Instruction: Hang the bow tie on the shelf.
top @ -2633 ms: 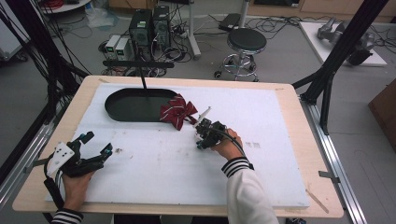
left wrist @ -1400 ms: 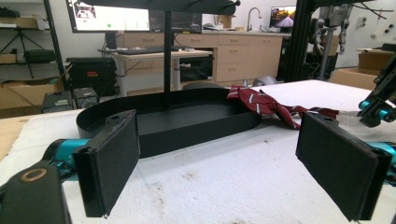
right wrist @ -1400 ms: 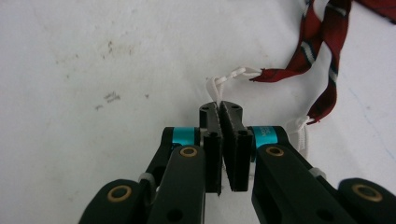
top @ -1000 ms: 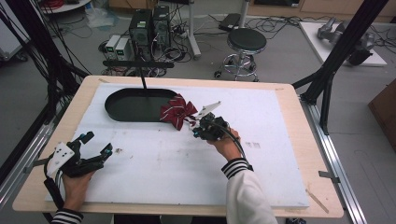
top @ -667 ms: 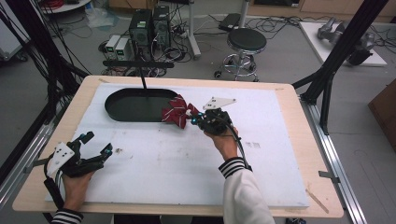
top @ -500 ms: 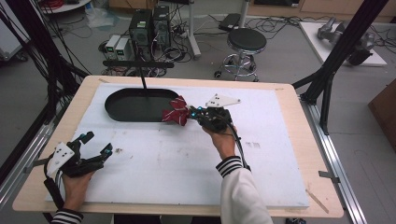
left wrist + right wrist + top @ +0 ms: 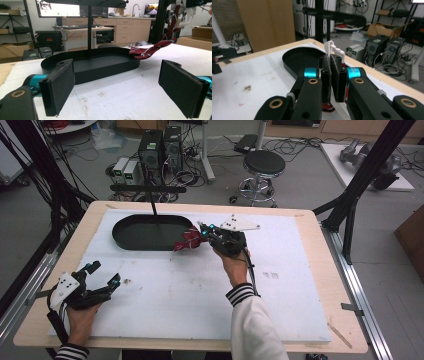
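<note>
Right gripper (image 7: 204, 230) clamped on a white plastic hanger hook (image 7: 333, 49), jaws pressed nearly together around it. Dark red garment (image 7: 187, 240) hanging below, probably a small piece of clothing on its hanger, though folds hide the shape. Held just at the right end of the black oval tray (image 7: 125, 238), cloth trailing over the rim. Thin black post (image 7: 152, 204) rising from the tray's far side, topped by a horizontal black bar (image 7: 148, 188).

Left gripper (image 7: 103, 278) idle at the near left of the white foam board (image 7: 300, 290), jaws spread wide, nothing between them, well apart from the tray.

Carrying step, by the look of it: garment lifted and brought toward the stand. Next move likely calls for raising the hook above the bar, turning its opening toward the bar, lowering onto it, then releasing.
</note>
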The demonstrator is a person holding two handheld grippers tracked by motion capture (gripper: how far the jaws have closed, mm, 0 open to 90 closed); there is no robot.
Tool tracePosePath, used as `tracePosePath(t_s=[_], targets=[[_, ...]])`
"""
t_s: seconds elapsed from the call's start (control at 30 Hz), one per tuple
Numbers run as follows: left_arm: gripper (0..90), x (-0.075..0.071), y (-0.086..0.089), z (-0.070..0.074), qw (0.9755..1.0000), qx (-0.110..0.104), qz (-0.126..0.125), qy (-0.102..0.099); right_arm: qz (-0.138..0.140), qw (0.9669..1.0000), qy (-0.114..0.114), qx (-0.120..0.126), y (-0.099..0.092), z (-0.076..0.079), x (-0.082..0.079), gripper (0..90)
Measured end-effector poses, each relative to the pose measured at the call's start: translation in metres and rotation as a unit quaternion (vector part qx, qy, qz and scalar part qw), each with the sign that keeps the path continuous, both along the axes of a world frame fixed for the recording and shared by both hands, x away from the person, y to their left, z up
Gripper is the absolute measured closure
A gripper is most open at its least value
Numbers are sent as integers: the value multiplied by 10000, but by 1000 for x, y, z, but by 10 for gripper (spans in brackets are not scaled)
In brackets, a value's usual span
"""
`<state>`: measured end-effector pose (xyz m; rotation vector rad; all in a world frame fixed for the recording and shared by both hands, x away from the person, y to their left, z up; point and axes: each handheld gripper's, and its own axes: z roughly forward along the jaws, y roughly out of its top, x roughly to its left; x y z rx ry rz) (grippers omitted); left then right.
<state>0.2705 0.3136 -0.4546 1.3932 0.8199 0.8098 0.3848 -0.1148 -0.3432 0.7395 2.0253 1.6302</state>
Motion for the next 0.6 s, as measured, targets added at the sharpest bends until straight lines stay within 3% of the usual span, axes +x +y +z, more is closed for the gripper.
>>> tracePosePath(t_s=[0.6], targets=[[140, 0, 0, 0, 10000, -15, 1, 1, 76, 9998, -140, 111, 35, 28, 18, 871]])
